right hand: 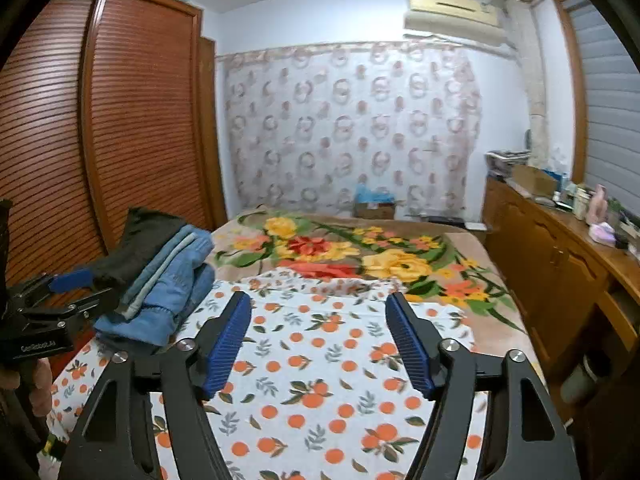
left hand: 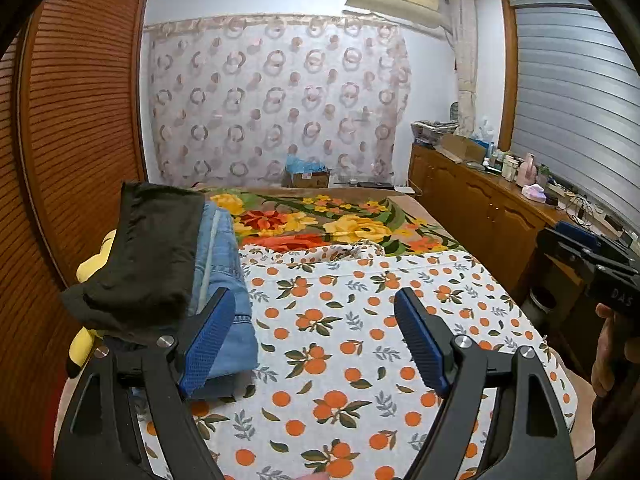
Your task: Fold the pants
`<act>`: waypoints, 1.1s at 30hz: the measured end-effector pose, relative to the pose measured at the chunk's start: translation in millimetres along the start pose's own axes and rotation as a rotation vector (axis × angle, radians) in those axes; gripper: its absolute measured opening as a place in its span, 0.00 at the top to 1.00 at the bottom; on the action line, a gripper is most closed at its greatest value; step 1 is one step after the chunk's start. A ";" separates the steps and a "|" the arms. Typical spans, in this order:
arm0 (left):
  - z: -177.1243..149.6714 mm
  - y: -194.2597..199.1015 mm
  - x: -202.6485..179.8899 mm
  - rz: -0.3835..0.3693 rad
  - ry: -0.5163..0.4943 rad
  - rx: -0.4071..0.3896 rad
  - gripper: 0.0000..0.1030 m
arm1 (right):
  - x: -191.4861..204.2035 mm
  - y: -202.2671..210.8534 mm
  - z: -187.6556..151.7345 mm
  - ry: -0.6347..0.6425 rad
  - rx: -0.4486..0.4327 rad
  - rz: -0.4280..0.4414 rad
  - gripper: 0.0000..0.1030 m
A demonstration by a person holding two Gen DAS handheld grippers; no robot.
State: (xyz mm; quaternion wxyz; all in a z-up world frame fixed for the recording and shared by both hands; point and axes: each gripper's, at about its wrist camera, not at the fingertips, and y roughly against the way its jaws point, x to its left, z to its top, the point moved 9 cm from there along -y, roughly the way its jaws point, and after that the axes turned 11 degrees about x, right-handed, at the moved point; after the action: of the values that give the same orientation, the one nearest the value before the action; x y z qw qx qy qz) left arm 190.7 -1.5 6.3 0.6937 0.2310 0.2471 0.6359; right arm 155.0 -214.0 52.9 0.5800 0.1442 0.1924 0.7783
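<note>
Two tongs, both spread wide, nothing between the pads. Left tongs (left hand: 316, 340) over the orange-print sheet (left hand: 340, 320), lower centre of the left wrist view; blue pads clear of any cloth. Right tongs (right hand: 318, 340) same story in the right wrist view, hovering above the sheet, jaws empty.

Folded pants stacked at left of frame on the bed (right hand: 472, 232): blue jeans (left hand: 224, 280) underneath, dark pants (left hand: 152, 256) on top, just beside the left pad of the left tongs but not gripped. Same pile visible mid-left in the right wrist view, jeans (right hand: 168, 280) with the dark pair (right hand: 136, 248) behind. Yellow item (left hand: 90, 264) peeking out behind the pile, cannot tell what.

Step, by judgement: between items. Pile looks done and parked; work area on the sheet bare, no unfolded pants in either view.

Next move likely calls for fetching another pair from somewhere out of view, laying it flat on the sheet, then pinching waistband or hem with both tongs. Alternatively task finished; cannot tell from these views. Stay clear of the stack to avoid toppling it.
</note>
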 end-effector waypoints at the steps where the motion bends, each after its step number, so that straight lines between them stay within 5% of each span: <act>1: 0.1 3.3 -1.9 0.001 -0.001 -0.007 0.20 | -0.2 3.8 -1.5 -0.009 -0.001 -0.010 0.26; 10: -3.6 25.4 -5.6 0.028 -0.002 -0.041 0.20 | 29.9 12.1 -16.3 -0.048 -0.024 -0.033 0.23; 33: -6.7 28.8 -5.7 0.041 -0.001 -0.040 0.20 | 2.1 17.3 -31.9 -0.054 -0.040 -0.020 0.23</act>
State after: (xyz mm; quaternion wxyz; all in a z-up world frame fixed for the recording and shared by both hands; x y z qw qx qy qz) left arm 164.0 -4.7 19.6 0.6851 0.2224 0.2293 0.6546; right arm 125.5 -220.6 32.8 0.5955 0.1516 0.1624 0.7721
